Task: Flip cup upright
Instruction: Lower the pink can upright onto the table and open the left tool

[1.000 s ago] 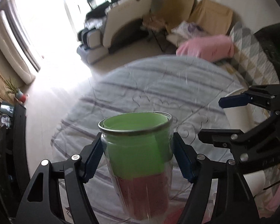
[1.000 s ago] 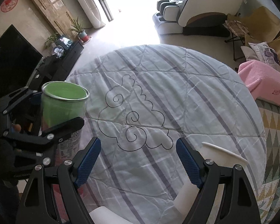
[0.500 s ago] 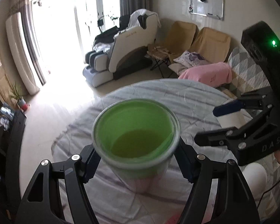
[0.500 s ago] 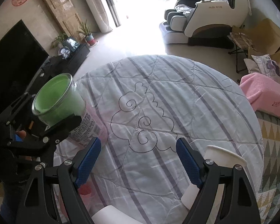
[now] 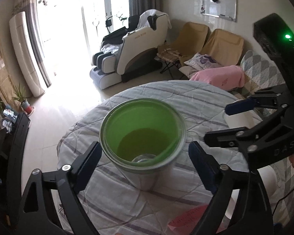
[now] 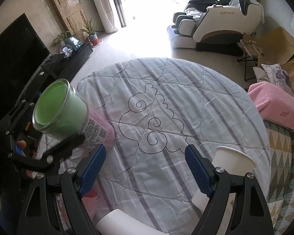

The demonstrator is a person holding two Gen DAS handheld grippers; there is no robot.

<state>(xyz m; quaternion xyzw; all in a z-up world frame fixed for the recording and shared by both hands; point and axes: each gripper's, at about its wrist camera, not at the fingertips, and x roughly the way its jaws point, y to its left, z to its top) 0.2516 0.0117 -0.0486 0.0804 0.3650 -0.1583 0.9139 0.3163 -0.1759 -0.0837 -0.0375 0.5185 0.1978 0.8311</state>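
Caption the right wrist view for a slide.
Left gripper holds a tilted green-lined cup over the quilt; right gripper open.

Striped quilt (image 6: 186,101) on round table, massage chair (image 6: 211,29) behind, pink blanket (image 6: 278,105), prob. TV (image 6: 11,58).

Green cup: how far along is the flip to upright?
Done: the green cup is gripped by the left hand-held gripper, mouth facing up rather than down. In hand: the right wrist view shows it tilted, its base low over the tablecloth. Left: bring it vertical, set it down, release. The right hand-held gripper is open and empty.
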